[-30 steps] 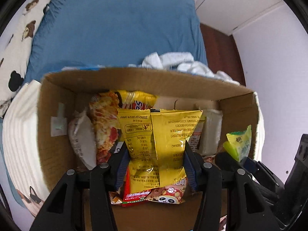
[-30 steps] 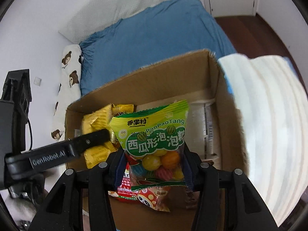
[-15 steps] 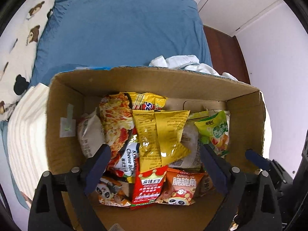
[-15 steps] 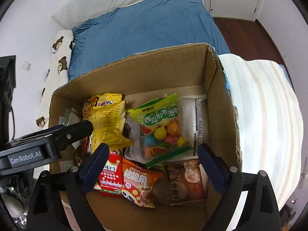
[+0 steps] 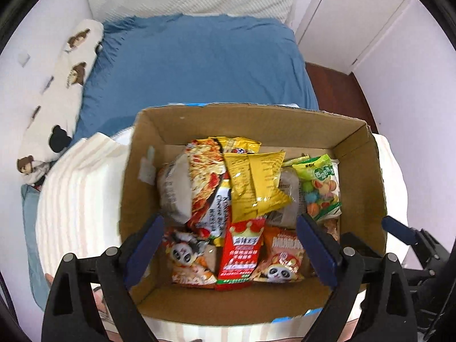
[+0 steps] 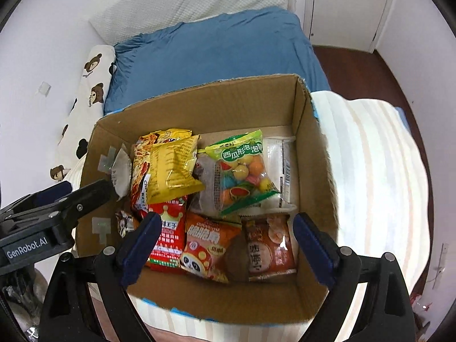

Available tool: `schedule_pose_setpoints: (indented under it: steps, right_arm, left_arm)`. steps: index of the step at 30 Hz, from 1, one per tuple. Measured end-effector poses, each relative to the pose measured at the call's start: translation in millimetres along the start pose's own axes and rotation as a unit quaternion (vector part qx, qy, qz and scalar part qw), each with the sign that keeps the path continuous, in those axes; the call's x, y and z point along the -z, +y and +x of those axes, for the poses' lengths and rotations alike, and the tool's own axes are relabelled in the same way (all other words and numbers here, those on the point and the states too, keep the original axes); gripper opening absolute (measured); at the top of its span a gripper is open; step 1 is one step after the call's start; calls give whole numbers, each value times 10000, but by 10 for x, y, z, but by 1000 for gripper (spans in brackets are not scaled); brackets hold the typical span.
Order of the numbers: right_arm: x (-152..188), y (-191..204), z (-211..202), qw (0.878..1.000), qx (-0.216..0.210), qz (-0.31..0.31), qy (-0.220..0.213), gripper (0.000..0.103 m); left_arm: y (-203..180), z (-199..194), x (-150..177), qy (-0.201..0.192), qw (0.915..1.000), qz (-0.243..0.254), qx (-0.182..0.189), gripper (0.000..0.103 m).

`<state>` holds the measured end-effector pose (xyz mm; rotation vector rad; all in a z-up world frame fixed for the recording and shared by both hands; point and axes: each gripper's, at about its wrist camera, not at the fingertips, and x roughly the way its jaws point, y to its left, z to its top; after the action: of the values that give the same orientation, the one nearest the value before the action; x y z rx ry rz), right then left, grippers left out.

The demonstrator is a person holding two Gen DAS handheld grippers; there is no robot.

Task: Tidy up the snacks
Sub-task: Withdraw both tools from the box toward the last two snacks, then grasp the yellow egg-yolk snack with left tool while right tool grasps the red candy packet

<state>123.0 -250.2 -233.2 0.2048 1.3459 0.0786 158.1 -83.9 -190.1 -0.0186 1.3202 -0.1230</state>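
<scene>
A cardboard box [image 5: 359, 171] [image 6: 316, 176] holds several snack packs. A yellow packet [image 5: 253, 182] [image 6: 171, 171] lies on top at the middle left. A green candy bag [image 5: 319, 182] [image 6: 239, 168] lies to its right. Red and orange panda packs [image 5: 276, 256] [image 6: 208, 245] lie at the near side. My left gripper [image 5: 228, 248] is open and empty above the box's near edge. My right gripper [image 6: 225, 245] is open and empty above the near edge too. The left gripper shows in the right wrist view [image 6: 57, 208], beside the box's left wall.
The box sits on a striped cream blanket [image 5: 77, 193] [image 6: 376, 171]. A blue bed [image 5: 193, 65] [image 6: 216, 54] lies behind it, with a bear-print pillow [image 5: 59, 91] at the left. A white door [image 5: 356, 14] and dark wood floor [image 6: 356, 68] are at the back right.
Both grippers opened and let go: the yellow packet and the green candy bag now lie in the box. Both grippers have drawn back and up from the box.
</scene>
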Motion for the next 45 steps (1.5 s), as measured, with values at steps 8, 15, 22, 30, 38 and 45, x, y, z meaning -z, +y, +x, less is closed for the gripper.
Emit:
schedule_pose_setpoints:
  steps: [8,15,22,30,38,45]
  right_arm:
    - [413,114,-435,9986,84,-198,-490,95]
    - [838,226,-770,9945,177,-364,-966,95]
    - [1246,232,-1096,9919,19,-354,-1220,95]
    - [2043,-22,-837,9972,-618,-27,-423,96]
    - [2930,-46,105,9906,-1031,-98,896,76]
    - [3110,97,701,9871,-929,-214,1282,76]
  left_arm:
    - [54,-497,489,-719,9971,26,-236,94]
    - [80,-827,1000,-1212,9920,1,-348,94]
    - [142,-1055,1451,-1489,9883,-134,-313,94]
    - [124,-938,2206,-1284,9895,159,-645,94]
    - [301,-72,3002,-18,9962,32,-876,94]
    - [518,395,3384,506,9935,-376,-949,94]
